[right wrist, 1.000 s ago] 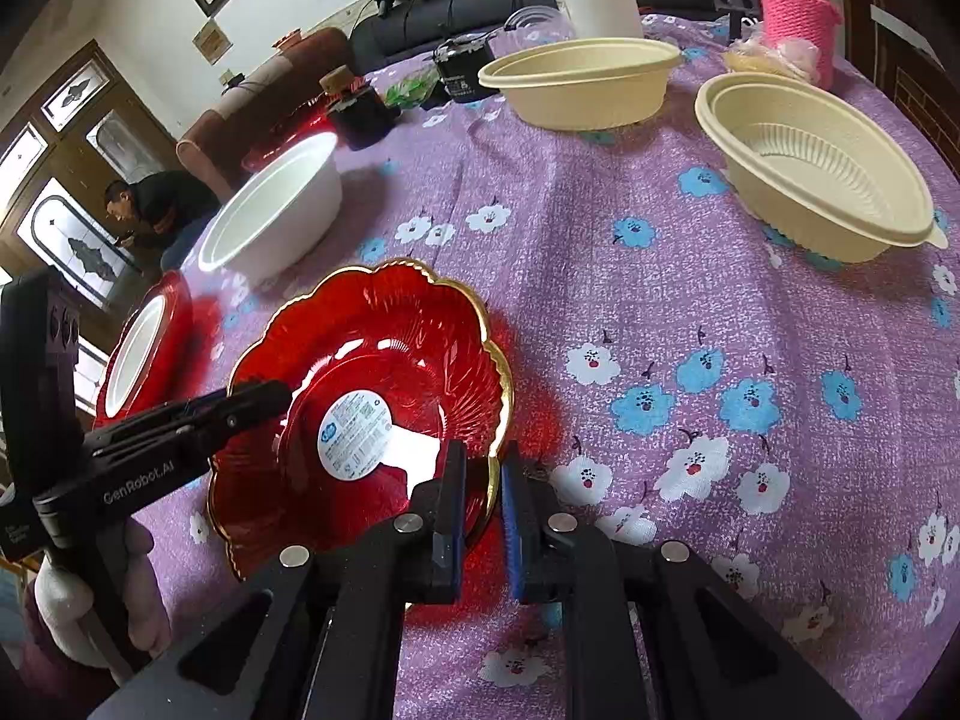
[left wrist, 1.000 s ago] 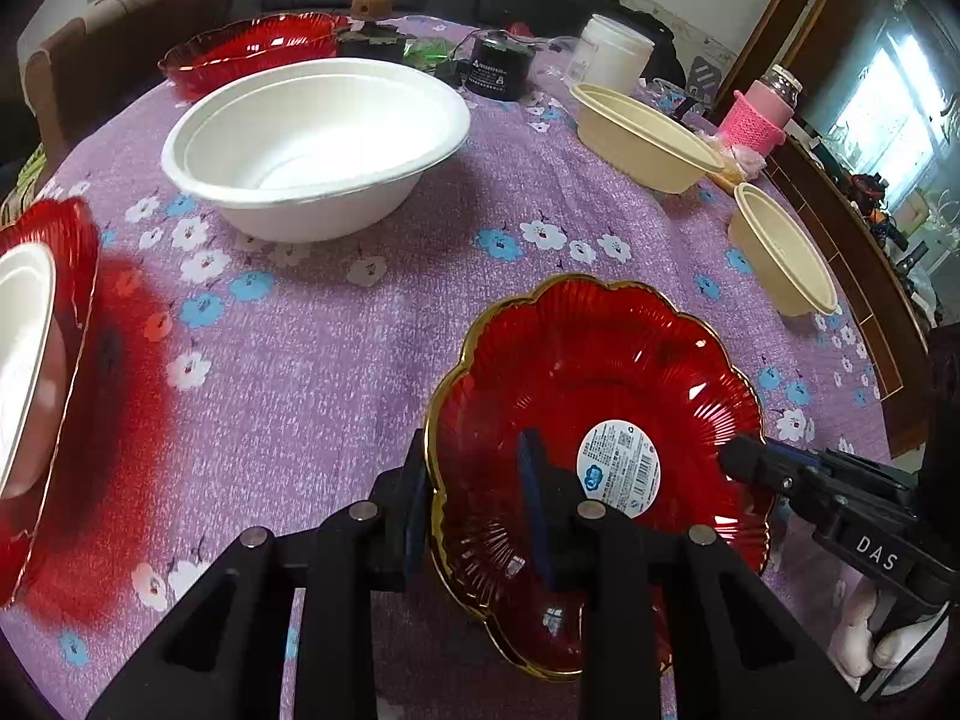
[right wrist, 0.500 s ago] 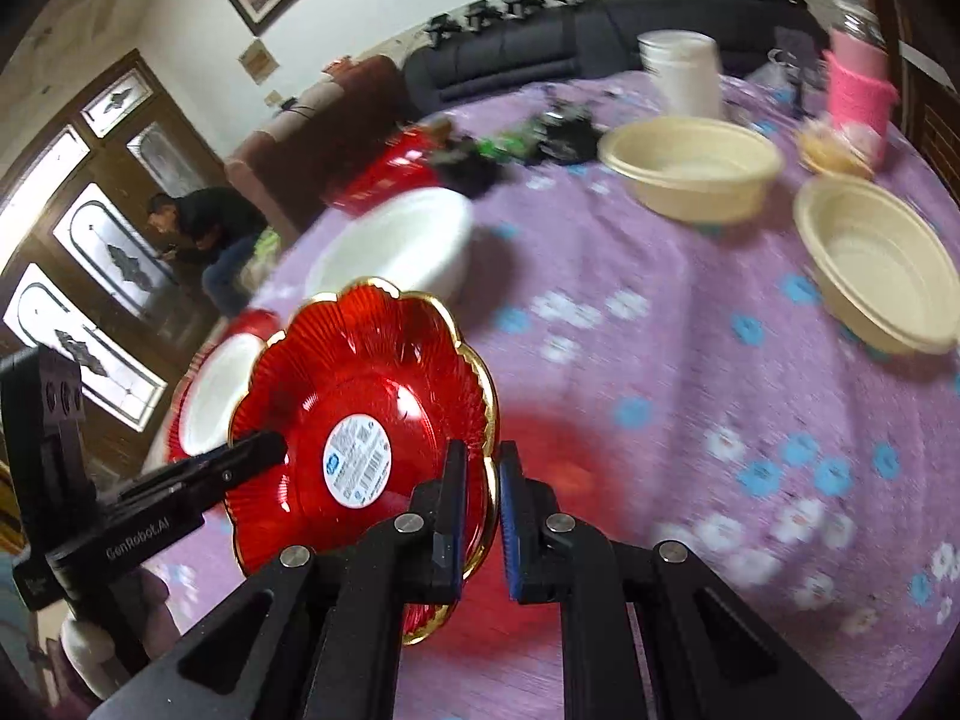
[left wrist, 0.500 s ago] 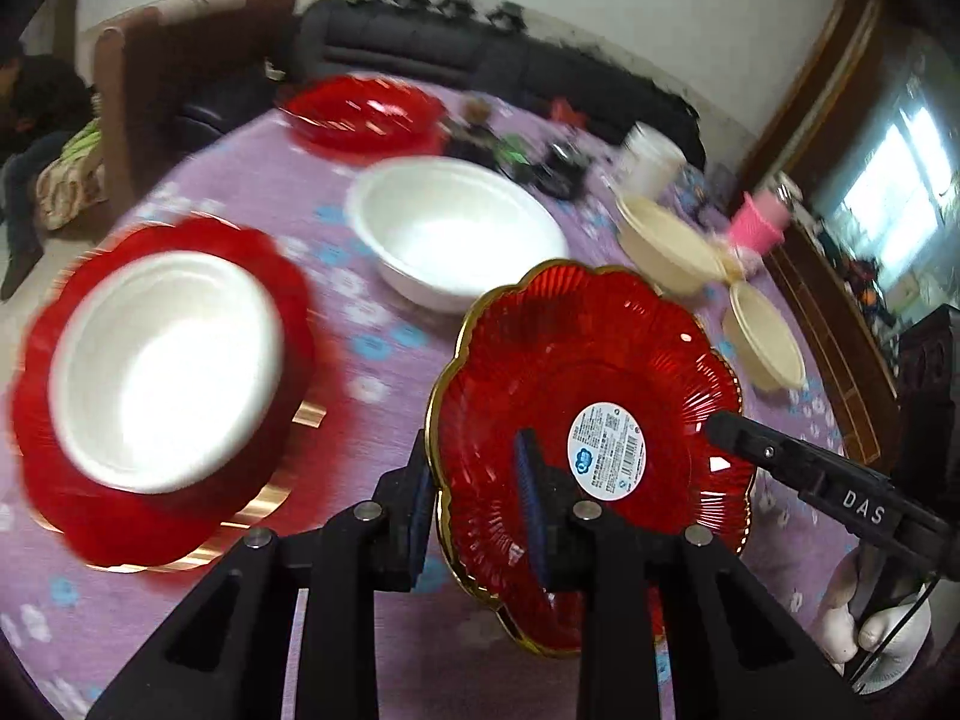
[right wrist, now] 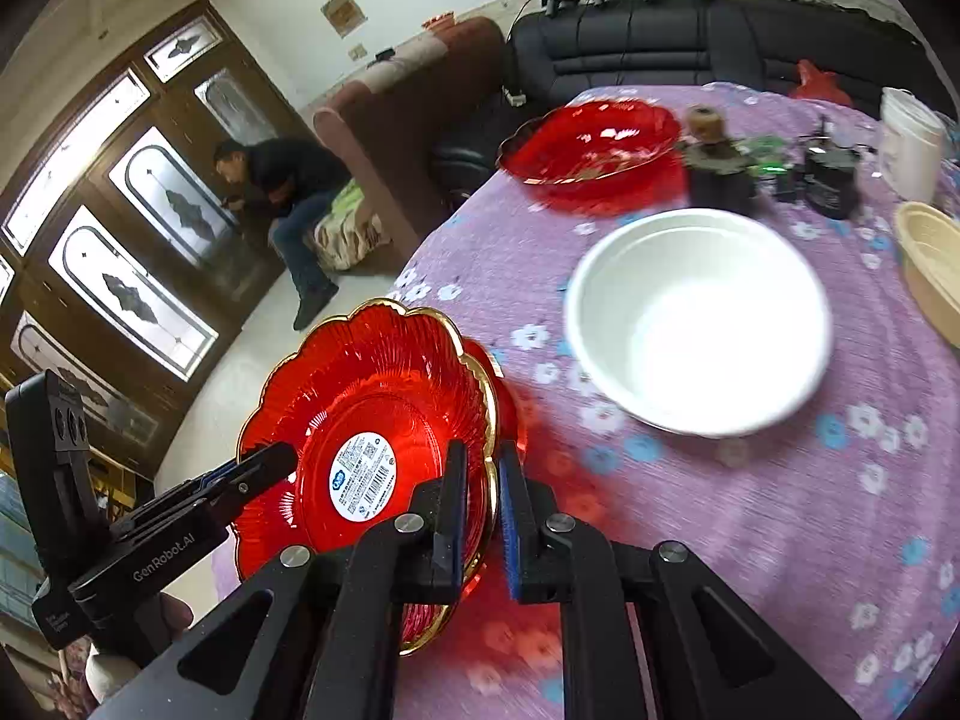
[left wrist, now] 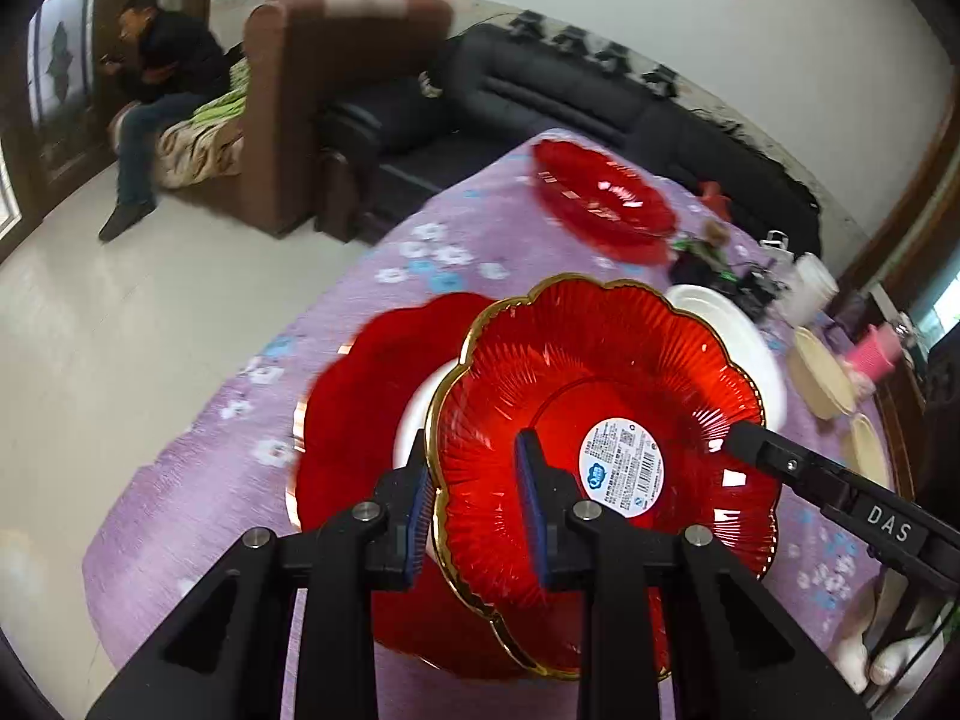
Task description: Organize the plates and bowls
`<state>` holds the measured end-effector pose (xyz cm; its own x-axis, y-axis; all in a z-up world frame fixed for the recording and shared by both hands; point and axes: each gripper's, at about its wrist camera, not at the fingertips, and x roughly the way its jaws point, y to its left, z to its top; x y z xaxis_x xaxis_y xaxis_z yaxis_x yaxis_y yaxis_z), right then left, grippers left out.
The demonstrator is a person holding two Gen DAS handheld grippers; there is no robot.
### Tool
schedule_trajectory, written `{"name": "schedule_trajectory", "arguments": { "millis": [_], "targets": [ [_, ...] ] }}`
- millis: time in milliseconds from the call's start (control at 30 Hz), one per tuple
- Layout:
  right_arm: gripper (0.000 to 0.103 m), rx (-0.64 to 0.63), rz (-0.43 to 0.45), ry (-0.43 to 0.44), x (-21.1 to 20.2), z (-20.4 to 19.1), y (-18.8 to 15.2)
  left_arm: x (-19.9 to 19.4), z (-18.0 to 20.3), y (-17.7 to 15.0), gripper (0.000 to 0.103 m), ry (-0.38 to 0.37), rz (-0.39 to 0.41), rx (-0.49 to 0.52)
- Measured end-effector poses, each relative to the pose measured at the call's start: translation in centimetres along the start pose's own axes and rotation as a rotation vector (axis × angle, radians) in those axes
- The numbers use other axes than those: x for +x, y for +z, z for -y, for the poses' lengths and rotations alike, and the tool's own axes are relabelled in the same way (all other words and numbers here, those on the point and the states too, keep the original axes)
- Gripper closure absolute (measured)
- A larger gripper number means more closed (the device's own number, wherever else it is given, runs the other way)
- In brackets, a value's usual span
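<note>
Over the left edge of the purple flowered tablecloth (left wrist: 180, 480), the red scalloped plate (left wrist: 600, 420) with its gold rim and round white label now hangs in the air, carried between both tools; a second ago it lay flat on the cloth nearer the middle of the table, with the cream bowls close by on its right. Going from left to right in the left wrist view: the left gripper (left wrist: 474, 498) is clamped on the plate's near-left rim, one blue pad outside and one inside the dish, and beneath and to the left of the plate sits a second red plate (left wrist: 360, 420) with a white bowl (left wrist: 414, 426) resting in it, mostly hidden by the carried plate. Next comes the large white bowl (right wrist: 696, 318), apart on the cloth, then a third red plate (right wrist: 591, 144) at the far side, and a cream bowl (right wrist: 930, 276) at the right edge. The right gripper (right wrist: 483, 510) pinches the plate's opposite rim, nearly closed on the thin edge. The plate has been lifted and swung leftward, so it is now above the plate-and-bowl stack. My reading is that the step in hand is stacking red on red, yet the white bowl in the lower plate stands in the way of a clean nest.
</note>
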<state>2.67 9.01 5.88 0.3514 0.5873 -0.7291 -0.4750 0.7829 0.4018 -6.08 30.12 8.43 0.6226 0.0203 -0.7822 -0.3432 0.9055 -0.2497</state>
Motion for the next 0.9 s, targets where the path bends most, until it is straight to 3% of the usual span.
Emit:
{"name": "schedule_trajectory", "arguments": {
  "millis": [333,433,600,700,767,900],
  "targets": [
    [0.091,-0.018,-0.048,-0.054,4.5,-0.4,0.3,3.2,-2.1,-0.1,0.078,-0.012,-0.042,-0.026],
    [0.091,-0.016,-0.041,-0.052,4.6,-0.4,0.1,3.2,-1.8,-0.3,0.072,-0.003,-0.039,-0.013],
    [0.089,-0.075,0.01,-0.111,4.4,-1.4,-0.3,2.3,-2.2,-0.3,0.053,0.012,-0.008,-0.024],
    [0.087,-0.105,0.044,-0.135,4.2,-1.9,-0.4,1.4,-2.8,-0.2,0.051,0.02,0.015,-0.039],
    [0.076,-0.115,0.05,-0.143,4.2,-1.9,-0.5,0.7,-3.3,-0.3,0.05,0.016,0.023,-0.057],
    [0.076,-0.166,0.056,-0.187,4.5,-2.7,-1.1,-1.3,-3.7,-0.7,0.048,-0.002,0.057,-0.078]
  ]
}}
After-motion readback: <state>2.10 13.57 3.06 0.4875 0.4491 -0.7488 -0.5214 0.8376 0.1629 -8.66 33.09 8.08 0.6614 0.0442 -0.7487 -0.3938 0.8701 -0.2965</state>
